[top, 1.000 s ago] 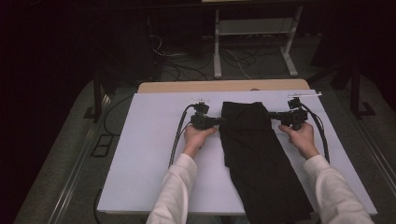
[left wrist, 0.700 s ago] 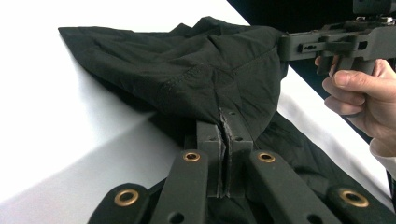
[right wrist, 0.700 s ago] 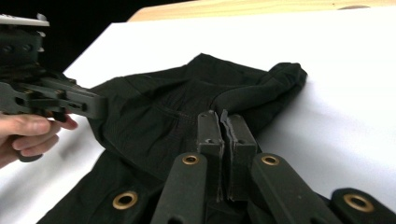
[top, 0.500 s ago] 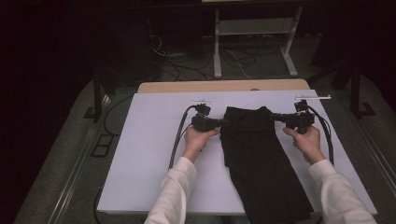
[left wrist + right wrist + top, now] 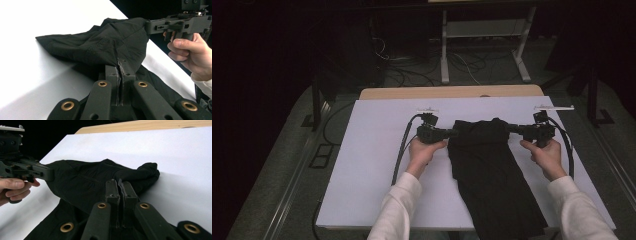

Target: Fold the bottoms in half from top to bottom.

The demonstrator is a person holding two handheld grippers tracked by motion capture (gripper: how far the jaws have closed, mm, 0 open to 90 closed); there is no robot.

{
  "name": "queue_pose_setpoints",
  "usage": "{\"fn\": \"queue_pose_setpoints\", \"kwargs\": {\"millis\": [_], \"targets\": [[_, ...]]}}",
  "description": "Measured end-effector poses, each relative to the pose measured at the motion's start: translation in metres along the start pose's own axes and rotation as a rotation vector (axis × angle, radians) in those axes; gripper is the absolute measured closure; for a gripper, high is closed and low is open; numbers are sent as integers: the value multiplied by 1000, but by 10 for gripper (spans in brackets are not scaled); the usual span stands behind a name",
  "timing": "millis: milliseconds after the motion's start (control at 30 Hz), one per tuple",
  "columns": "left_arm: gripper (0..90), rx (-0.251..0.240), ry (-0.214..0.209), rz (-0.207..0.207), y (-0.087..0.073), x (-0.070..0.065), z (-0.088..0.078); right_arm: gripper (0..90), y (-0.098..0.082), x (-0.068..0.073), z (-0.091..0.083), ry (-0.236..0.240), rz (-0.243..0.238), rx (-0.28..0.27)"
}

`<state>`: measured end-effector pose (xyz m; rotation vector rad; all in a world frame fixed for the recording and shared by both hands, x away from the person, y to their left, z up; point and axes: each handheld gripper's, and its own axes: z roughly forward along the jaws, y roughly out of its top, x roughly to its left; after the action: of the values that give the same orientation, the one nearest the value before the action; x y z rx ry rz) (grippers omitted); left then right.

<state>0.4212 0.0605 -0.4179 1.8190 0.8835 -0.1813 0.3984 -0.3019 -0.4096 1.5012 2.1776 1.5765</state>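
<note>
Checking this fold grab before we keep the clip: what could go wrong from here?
1. The left hand-held gripper and right hand-held gripper each pinch only a thin edge of the black garment; the cloth could slip out as it is pulled.
2. The far end is bunched, so the fold may land creased.
3. The garment's near end hangs over the white table top's front edge; its weight could drag the piece askew.
</note>
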Motion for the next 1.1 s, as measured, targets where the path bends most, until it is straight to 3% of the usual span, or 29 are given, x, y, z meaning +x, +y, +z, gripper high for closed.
{"fn": "queue_pose_setpoints", "kwargs": {"millis": [667,833,1100], "targets": [[867,-9,-21,29,-12,-20,-9,858,-13,13,-19,5,-30,3],[867,-16,-22,20,-15,-23,-8,858,-16,13,-21,2,-42,11],[867,-9,-21,40,-15,-38,-10,858,-23,14,-30,-2,-38,8]]}}
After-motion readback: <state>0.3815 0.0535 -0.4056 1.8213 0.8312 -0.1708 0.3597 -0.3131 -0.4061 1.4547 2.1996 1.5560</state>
